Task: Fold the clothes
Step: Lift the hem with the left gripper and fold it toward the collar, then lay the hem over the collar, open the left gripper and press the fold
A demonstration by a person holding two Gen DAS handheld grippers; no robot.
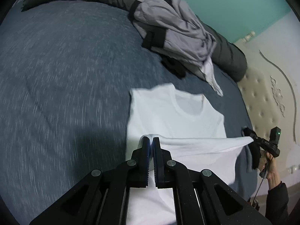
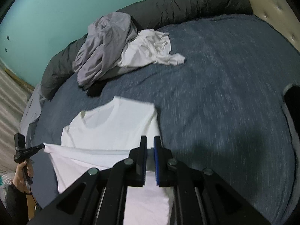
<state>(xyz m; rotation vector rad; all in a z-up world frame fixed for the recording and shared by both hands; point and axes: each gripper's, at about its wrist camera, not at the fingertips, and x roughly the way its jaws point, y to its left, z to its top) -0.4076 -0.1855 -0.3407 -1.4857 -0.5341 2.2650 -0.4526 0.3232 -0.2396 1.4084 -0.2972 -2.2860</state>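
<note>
Two grippers pinch white T-shirt [image 1: 176, 116] hem corners: left gripper [image 1: 151, 140], right gripper [image 2: 150, 142] clamped on cloth, edge taut between, likely for fold toward collar at 12 o'clock. Shirt lies on blue bedspread [image 1: 65, 75]; crumpled clothes pile [image 2: 105, 50] at 11 o'clock.

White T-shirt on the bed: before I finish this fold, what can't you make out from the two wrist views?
- White T-shirt: lower body cut off by the bottom edge and covered by gripper linkages in both views.
- Sleeves: not visible; whether tucked under is unclear.
- Black garment: mostly buried under the grey clothes pile.
- Bedspread: motion-blurred, so wrinkles are unreadable.
- Right gripper: small and distant in the left view.
</note>
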